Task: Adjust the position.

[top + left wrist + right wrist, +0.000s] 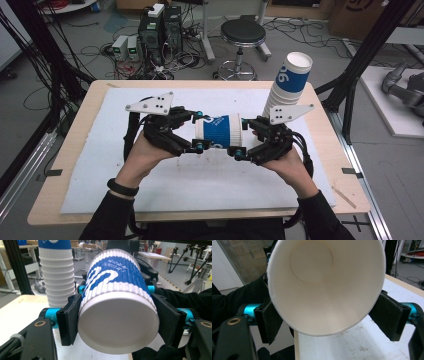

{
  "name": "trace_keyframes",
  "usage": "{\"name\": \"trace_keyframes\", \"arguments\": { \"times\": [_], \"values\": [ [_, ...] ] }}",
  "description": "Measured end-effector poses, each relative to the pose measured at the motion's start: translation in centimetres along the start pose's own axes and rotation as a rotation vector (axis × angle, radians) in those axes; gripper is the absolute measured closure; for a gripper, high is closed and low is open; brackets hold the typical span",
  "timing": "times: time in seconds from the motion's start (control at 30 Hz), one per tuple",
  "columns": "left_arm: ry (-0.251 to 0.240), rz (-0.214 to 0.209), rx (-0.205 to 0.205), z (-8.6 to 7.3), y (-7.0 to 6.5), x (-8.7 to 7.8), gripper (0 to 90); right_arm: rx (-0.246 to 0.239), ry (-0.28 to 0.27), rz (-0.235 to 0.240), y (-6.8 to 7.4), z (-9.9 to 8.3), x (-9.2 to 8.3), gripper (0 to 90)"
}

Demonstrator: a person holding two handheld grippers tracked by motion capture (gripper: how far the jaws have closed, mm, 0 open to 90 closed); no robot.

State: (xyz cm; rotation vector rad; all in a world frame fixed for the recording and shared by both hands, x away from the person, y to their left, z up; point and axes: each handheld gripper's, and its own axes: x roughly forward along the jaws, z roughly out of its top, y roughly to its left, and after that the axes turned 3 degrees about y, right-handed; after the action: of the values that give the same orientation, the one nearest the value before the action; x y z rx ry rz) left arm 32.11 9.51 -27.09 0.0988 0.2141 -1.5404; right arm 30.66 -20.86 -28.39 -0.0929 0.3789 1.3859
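A blue-and-white ribbed paper cup (222, 131) lies on its side in the air above the white mat (150, 185), held between both grippers. My left gripper (200, 131) is shut on its base end; in the left gripper view the cup's white bottom (117, 322) faces the camera with a black pad (71, 320) pressed on each side. My right gripper (242, 139) is shut on the rim end. In the right gripper view the cup's open mouth (324, 290) faces the camera, and a pad (387, 315) sits against either side.
A tall tilted stack of matching cups (287, 85) stands at the mat's back right, close behind the right gripper, and appears as the cup stack (56, 272) in the left gripper view. The wooden table (75, 150) ends just beyond the mat. Black frame posts (350, 85) flank it.
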Motion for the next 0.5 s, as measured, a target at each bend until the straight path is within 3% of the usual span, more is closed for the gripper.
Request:
{"name": "trace_keyframes", "arguments": {
  "times": [0.2,0.5],
  "values": [
    [0.039,0.011,0.006,-0.04,-0.09,0.28,28.8,-0.003,-0.005,0.003,-0.14,-0.11,-0.2,18.8],
    [0.059,0.021,0.01,-0.03,-0.17,0.35,27.2,-0.019,-0.007,0.005,-0.12,-0.09,-0.24,20.7]
  ]
}}
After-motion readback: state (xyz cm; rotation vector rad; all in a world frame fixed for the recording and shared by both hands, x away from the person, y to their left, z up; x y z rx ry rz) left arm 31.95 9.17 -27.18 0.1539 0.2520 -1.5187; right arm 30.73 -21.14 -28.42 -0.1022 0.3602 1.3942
